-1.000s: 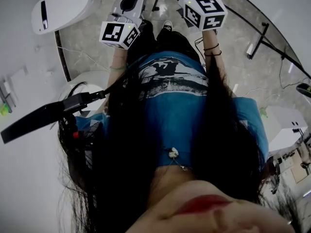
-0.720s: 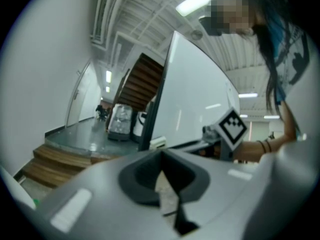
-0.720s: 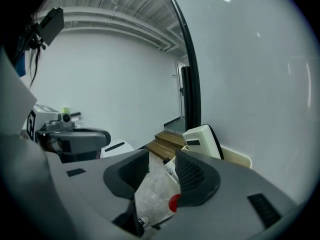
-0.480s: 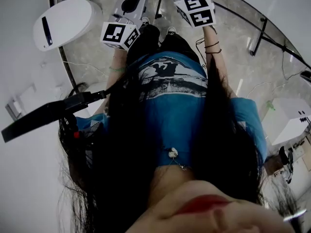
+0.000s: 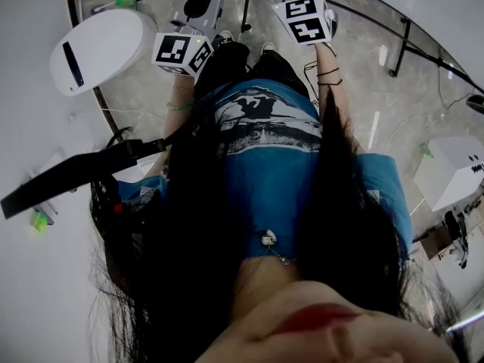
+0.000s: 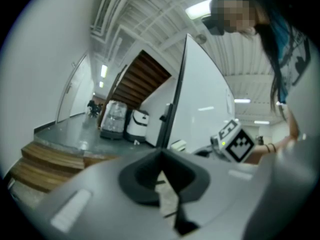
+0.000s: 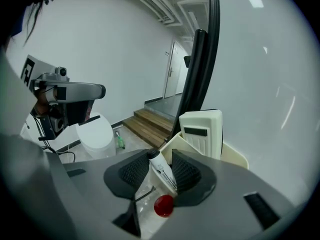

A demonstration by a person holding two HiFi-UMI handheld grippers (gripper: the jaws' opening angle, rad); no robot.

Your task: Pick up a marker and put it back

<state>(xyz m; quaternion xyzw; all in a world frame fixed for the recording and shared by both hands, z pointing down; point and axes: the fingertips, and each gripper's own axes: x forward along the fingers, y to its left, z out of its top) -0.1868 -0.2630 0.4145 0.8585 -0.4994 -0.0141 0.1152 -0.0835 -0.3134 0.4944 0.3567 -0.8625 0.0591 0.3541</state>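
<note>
Right tool [image 7: 159, 157]: jaws wide apart, and they had just been opening. The marker [image 7: 163, 174] stood between them, with a white barrel and its black cap at the far end, tilted. It lay against the right pad [image 7: 187, 172] with a clear gap to the left pad [image 7: 131, 170], so it wasn't clamped.

The marker's near end ran down toward a cream tray [image 7: 234, 158] just right of the tool. I couldn't tell whether it actually rested in the tray. A white box [image 7: 202, 131] stood upright in that tray. A red round thing [image 7: 163, 205] sat just near of the marker, low between the jaws. I couldn't make out what it was.

The tray was against a white board [image 7: 260, 84], with a black post [image 7: 197, 79] rising just behind the box.

Left tool [image 6: 161, 156]: jaws together at the tips, nothing between them. Only a thin wedge of floor showed below the tips. It sat well apart from the marker and the tray.

In the head view both tools were held out ahead of the person, left tool to the left, right tool further out.

A white rounded unit [image 5: 98, 48] stood on the floor [image 5: 363, 89] at left. A green-tipped item [image 5: 121, 3] lay on the floor just beyond it. Wooden steps [image 7: 150, 123] were on the far side.
</note>
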